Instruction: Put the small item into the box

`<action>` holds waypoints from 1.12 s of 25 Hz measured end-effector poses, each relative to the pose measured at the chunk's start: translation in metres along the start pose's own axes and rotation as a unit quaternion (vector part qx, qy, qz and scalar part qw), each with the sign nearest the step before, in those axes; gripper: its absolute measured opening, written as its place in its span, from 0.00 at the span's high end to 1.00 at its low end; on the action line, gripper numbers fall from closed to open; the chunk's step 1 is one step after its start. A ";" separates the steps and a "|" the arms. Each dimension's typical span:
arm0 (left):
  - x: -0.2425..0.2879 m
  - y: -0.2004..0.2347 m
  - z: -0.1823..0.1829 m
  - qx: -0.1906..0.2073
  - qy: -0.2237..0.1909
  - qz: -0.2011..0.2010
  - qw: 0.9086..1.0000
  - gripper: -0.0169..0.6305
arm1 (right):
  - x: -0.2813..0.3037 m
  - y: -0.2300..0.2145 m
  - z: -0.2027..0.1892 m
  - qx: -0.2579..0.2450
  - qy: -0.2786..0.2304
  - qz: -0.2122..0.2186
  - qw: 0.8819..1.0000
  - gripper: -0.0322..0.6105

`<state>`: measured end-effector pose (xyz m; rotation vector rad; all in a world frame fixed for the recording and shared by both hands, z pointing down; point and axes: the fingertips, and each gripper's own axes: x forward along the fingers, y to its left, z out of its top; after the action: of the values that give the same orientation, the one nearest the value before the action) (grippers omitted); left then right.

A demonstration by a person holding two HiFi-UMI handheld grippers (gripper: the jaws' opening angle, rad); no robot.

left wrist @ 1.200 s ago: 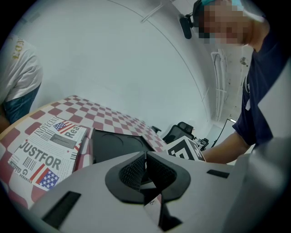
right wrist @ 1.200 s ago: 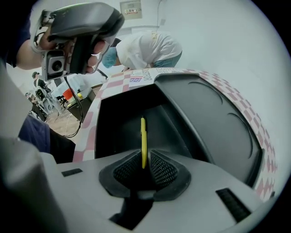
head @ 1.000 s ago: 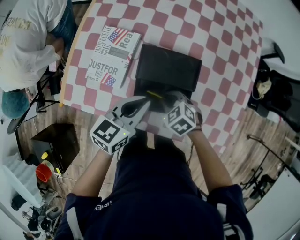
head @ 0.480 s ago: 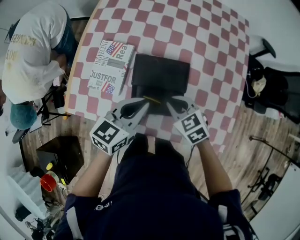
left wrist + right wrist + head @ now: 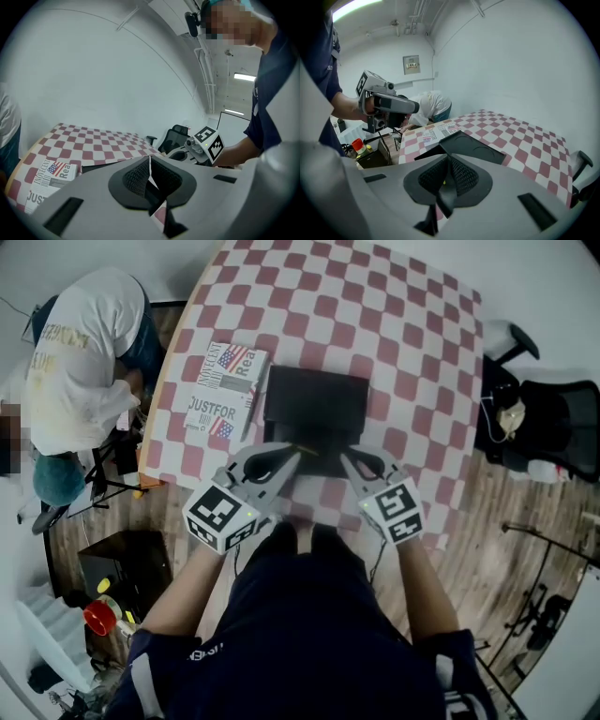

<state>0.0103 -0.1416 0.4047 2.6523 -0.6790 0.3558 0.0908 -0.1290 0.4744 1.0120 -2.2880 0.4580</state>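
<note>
A flat black box [image 5: 316, 404] with its lid down lies on the red-and-white checked table [image 5: 412, 343]. In the right gripper view the box [image 5: 471, 147] sits just beyond the jaws. A thin yellow stick [image 5: 306, 448] shows at the box's front edge, off the tip of my left gripper [image 5: 292, 452]. I cannot tell whether that gripper holds it. My right gripper [image 5: 345, 458] points at the same edge from the right. Both grippers' jaws are shut tip to tip, as seen at the left gripper [image 5: 149, 164] and the right gripper [image 5: 449, 164].
A folded newspaper [image 5: 220, 390] lies left of the box, close to the table's left edge. A person in a white shirt [image 5: 80, 343] bends over beside the table at the left. A black chair [image 5: 553, 427] stands to the right, and a red cup [image 5: 98, 615] sits on the floor.
The head view has pulled back and the table sits lower in the frame. My right gripper has drawn off to the right, away from the left one. The left stays at the box's front.
</note>
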 end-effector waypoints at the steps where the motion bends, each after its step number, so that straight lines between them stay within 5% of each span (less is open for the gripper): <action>1: -0.002 -0.002 0.002 0.003 -0.001 0.000 1.000 0.91 | -0.004 0.001 0.003 0.000 -0.006 -0.003 1.000 0.90; 28: -0.019 -0.028 0.006 0.014 -0.013 -0.021 1.000 0.91 | -0.042 0.018 0.014 0.029 -0.051 -0.036 0.998 0.92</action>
<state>0.0088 -0.1138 0.3844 2.6979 -0.6301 0.3225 0.0941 -0.1013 0.4360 1.1668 -2.3312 0.4546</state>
